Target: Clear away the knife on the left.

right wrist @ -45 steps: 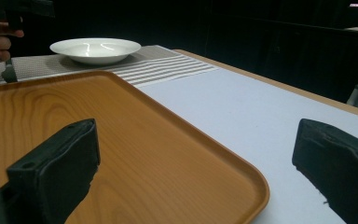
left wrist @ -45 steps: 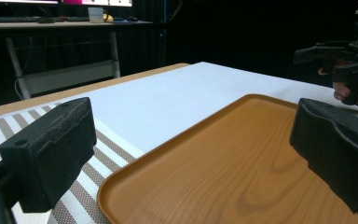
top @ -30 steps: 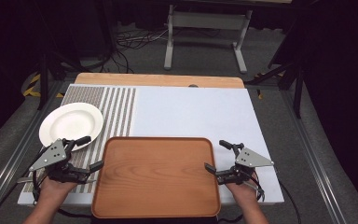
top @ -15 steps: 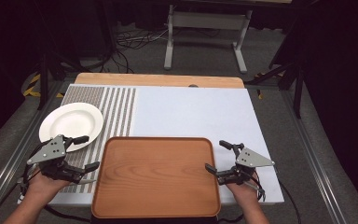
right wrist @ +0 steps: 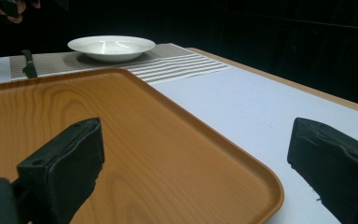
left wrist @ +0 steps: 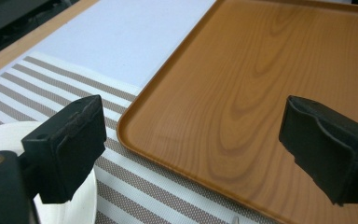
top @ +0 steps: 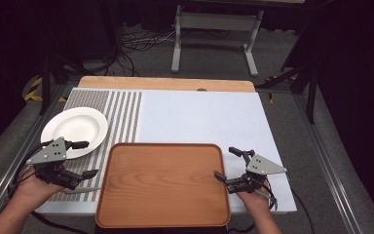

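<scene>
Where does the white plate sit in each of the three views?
High view: white plate at left, on the striped mat, beyond the left gripper.
Left gripper view: bottom left corner, behind the left jaw.
Right gripper view: upper left, far off.
Shared landmark: the wooden tray beside it.

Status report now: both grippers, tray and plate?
Left gripper open, beside white plate. Right gripper open at wooden tray right edge. Tray empty, nothing held, nothing blocking.
</scene>
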The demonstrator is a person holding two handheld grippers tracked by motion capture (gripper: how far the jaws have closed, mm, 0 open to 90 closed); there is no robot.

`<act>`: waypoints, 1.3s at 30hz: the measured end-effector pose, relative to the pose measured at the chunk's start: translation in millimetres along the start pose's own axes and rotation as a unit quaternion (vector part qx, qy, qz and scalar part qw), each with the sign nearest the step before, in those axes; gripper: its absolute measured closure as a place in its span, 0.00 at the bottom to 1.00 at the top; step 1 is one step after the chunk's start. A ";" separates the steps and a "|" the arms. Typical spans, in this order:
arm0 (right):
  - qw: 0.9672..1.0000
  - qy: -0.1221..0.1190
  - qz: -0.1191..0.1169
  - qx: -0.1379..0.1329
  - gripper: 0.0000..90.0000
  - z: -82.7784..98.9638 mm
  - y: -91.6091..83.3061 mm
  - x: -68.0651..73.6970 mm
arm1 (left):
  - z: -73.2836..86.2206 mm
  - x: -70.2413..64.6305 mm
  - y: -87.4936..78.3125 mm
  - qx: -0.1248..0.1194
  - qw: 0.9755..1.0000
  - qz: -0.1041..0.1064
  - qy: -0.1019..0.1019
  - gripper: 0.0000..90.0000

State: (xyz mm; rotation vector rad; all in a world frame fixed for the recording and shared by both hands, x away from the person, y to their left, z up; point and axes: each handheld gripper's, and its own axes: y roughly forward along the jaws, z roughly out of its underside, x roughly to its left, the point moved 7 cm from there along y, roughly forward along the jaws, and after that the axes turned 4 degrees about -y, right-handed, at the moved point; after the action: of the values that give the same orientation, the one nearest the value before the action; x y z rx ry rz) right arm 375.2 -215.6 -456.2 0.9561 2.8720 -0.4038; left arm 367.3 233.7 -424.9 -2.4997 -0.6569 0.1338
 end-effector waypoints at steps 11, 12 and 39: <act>1.000 0.003 -0.001 0.000 0.05 0.7 0.0 -0.4 | 9.4 6.3 -10.0 0.058 0.998 0.012 0.014 0.13; 1.000 0.003 -0.002 0.000 0.05 0.7 0.1 -0.3 | 10.2 6.7 -11.4 0.063 0.998 0.014 0.015 0.14; 1.000 0.001 -0.009 0.003 0.05 1.9 0.7 1.1 | 42.4 11.7 -22.9 0.243 0.967 0.047 0.063 0.22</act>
State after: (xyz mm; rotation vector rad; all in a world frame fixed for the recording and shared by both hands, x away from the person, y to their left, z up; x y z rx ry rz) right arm 374.7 -215.0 -458.4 0.9334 2.8851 -0.4119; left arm 358.2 276.6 -448.1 -2.0444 -0.3929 0.1491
